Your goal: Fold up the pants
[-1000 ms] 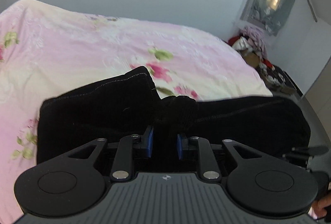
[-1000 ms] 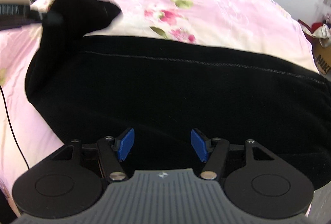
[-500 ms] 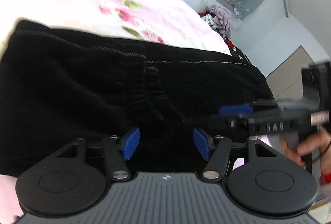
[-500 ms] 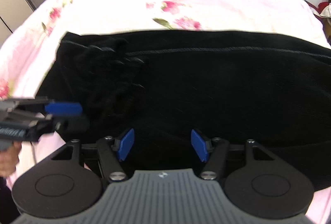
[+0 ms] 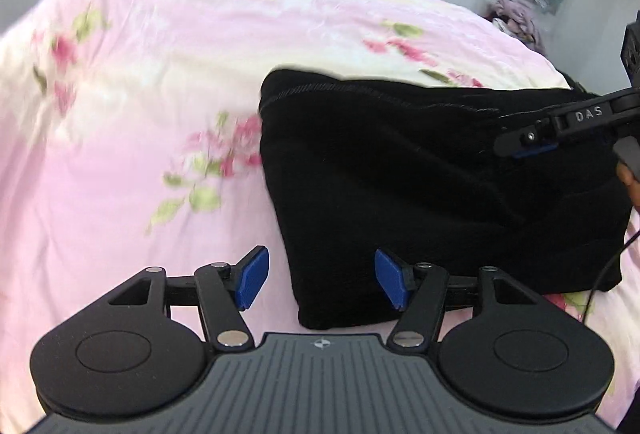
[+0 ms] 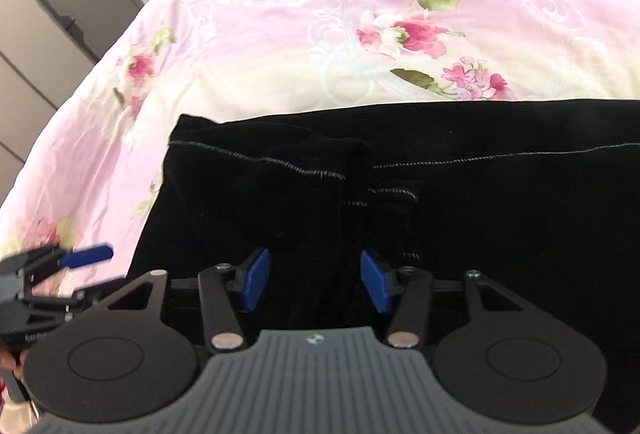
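My left gripper has its fingers spread, the black pants corner lying between them on the bed; my right gripper has just been narrowing, fingers apart around a raised fold

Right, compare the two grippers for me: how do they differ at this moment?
The left gripper stands wide, having just opened; the right gripper is narrower, having just been closing.

The left one sits at the near corner of the black pants, half over the pink floral bedspread; the right one is wholly over the pants, with a raised fold between its pads that neither pad presses.

Both have blue pads and point downward.
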